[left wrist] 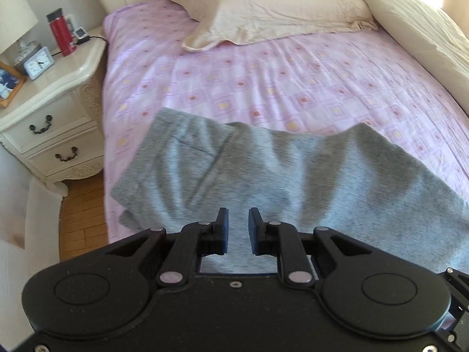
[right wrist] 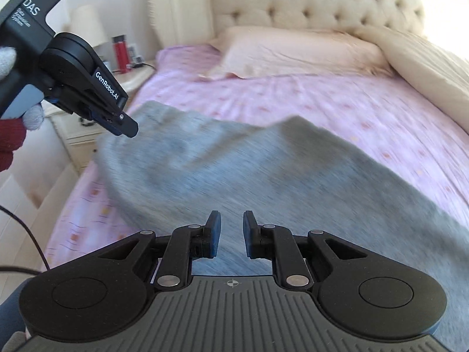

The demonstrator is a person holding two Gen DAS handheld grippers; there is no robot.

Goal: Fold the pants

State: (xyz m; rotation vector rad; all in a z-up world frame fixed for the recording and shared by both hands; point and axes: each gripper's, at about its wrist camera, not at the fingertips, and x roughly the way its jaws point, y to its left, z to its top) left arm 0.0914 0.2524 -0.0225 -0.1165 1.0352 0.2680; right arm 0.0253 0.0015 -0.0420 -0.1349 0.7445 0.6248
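Grey pants [left wrist: 263, 170] lie folded over on the pink patterned bedsheet [left wrist: 263, 82], their far edge bunched up in two humps. My left gripper [left wrist: 238, 214] hovers over the near part of the pants with a small gap between its pads and nothing pinched. In the right wrist view the pants [right wrist: 263, 170] are blurred. My right gripper [right wrist: 231, 215] also hangs over them, jaws slightly apart and holding nothing. The left gripper [right wrist: 129, 127] shows there at the upper left, above the pants' left corner, held by a gloved hand [right wrist: 33, 117].
A white nightstand [left wrist: 58, 88] stands left of the bed with a red bottle [left wrist: 61, 32], a clock [left wrist: 38, 63] and a framed picture [left wrist: 8, 85]. A beige pillow [left wrist: 263, 8] and duvet [left wrist: 425, 35] lie at the head, below a tufted headboard [right wrist: 316, 3]. Wooden floor [left wrist: 82, 205] shows beside the bed.
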